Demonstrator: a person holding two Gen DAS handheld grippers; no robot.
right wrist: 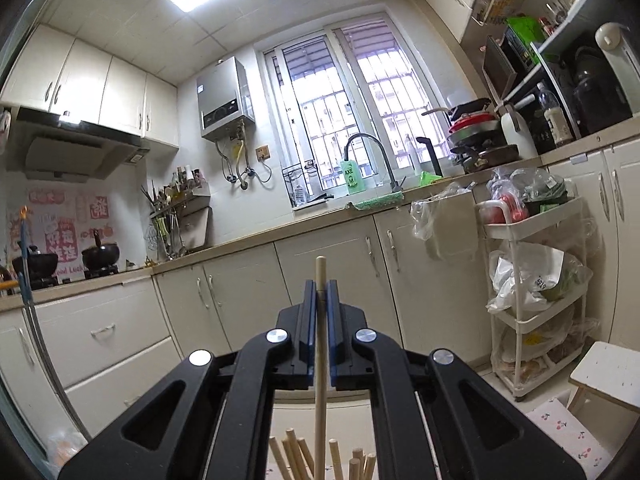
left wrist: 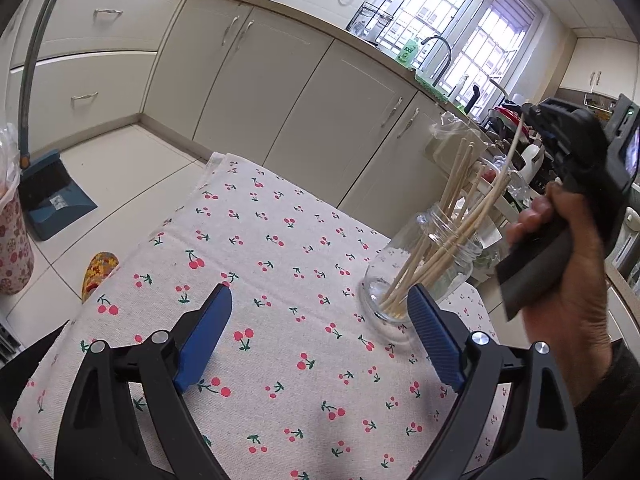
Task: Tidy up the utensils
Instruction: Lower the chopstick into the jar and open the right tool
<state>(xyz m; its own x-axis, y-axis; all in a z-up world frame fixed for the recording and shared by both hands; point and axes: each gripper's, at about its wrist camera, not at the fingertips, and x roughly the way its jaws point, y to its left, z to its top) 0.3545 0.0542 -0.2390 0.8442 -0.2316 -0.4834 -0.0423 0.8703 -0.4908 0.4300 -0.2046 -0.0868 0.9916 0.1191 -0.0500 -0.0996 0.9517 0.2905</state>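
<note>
A clear glass jar (left wrist: pixel 436 264) stands on the cherry-print tablecloth (left wrist: pixel 280 240) with several pale wooden chopsticks (left wrist: pixel 456 196) leaning in it. My left gripper (left wrist: pixel 320 300) hovers low over the cloth just left of the jar, its blue pads wide open and empty. A hand holds my right gripper (left wrist: pixel 534 114) above the jar; it is shut on one chopstick (left wrist: pixel 514 152) whose lower end still reaches into the jar. In the right wrist view that gripper (right wrist: pixel 320 286) pinches the chopstick (right wrist: pixel 320 344) upright, with the tops of the other chopsticks (right wrist: pixel 296 456) below.
Cream cabinets (left wrist: pixel 296 100) run along the wall behind the table. A blue dustpan with a broom (left wrist: pixel 52 196) stands on the floor at left, beside a floral bag (left wrist: pixel 12 248). A white trolley with bags (right wrist: pixel 536 280) and a small stool (right wrist: pixel 608 372) are at right.
</note>
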